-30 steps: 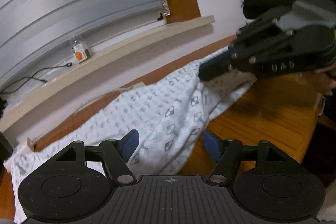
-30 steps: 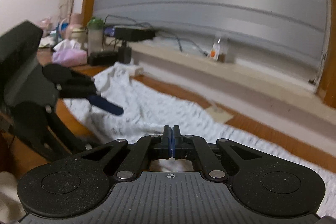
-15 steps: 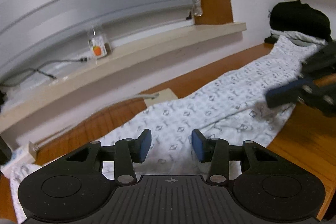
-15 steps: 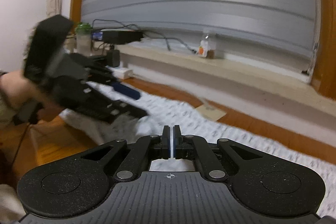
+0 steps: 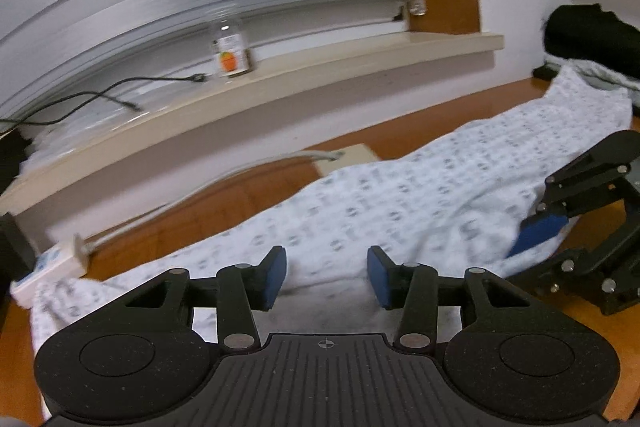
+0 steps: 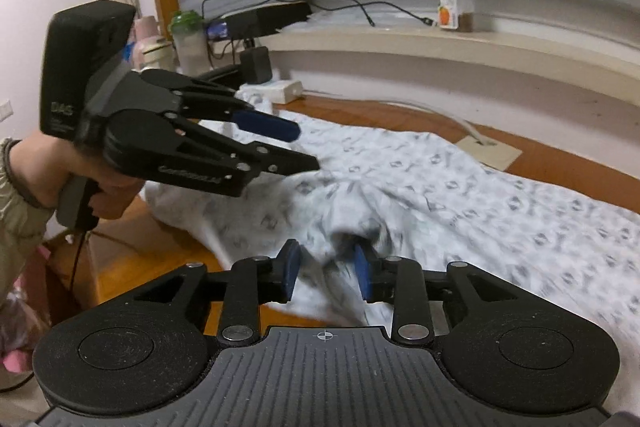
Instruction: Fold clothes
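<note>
- A white patterned garment (image 5: 420, 195) lies spread in a long strip across the wooden table (image 5: 192, 223), running from the near left to the far right below the window sill (image 5: 280, 87)
- The left gripper (image 5: 326, 277) hangs just over the garment's near edge, its jaws about half apart with cloth below the gap but nothing pinched
- The right gripper (image 6: 325, 273) sits low over a bunched, blurred fold of the garment; its jaws have just been opening and stand partly apart, cloth lying between the blue pads without being pressed
- A person's hand (image 6: 60, 171) grips the left gripper's handle at the left of the right wrist view
- A small bottle (image 5: 231, 49) with an orange label stands on the sill, a black cable (image 5: 100, 99) trailing left of it
- A dark pile of clothes (image 5: 592, 35) sits at the far right end of the table
</note>
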Demonstrator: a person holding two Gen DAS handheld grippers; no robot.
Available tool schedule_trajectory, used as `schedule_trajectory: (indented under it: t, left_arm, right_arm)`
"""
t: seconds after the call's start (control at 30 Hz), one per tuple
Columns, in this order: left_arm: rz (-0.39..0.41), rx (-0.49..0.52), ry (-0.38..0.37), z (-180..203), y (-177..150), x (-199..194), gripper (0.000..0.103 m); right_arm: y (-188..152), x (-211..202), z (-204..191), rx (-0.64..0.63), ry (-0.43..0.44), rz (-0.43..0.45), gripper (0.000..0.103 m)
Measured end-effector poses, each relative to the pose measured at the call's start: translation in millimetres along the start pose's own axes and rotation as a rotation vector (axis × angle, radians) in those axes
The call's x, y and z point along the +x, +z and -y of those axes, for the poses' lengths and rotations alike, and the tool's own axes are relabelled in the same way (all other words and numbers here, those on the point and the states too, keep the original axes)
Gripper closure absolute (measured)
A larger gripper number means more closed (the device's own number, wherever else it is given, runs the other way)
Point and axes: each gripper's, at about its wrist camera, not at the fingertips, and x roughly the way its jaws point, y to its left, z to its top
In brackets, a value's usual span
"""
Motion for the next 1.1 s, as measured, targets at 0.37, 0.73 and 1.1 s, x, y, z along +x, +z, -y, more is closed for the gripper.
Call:
schedule_trajectory:
  t: [0.37, 0.73, 1.1]
  left_arm:
    - [-0.075, 0.02, 0.146, -69, -14, 31, 0.054]
    - [-0.056, -0.036, 0.109, -92, -25, 45, 0.051]
    - [-0.044, -0.015, 0.149, -96, -28, 46, 0.043]
  right_arm:
    - [5, -17, -11, -0.013, 0.045, 0.022, 0.093]
    - [-3, 2, -8, -0.007, 0.043, -0.009, 0.095]
    - [1, -107, -36, 0.088, 0.138, 0.061, 0.099]
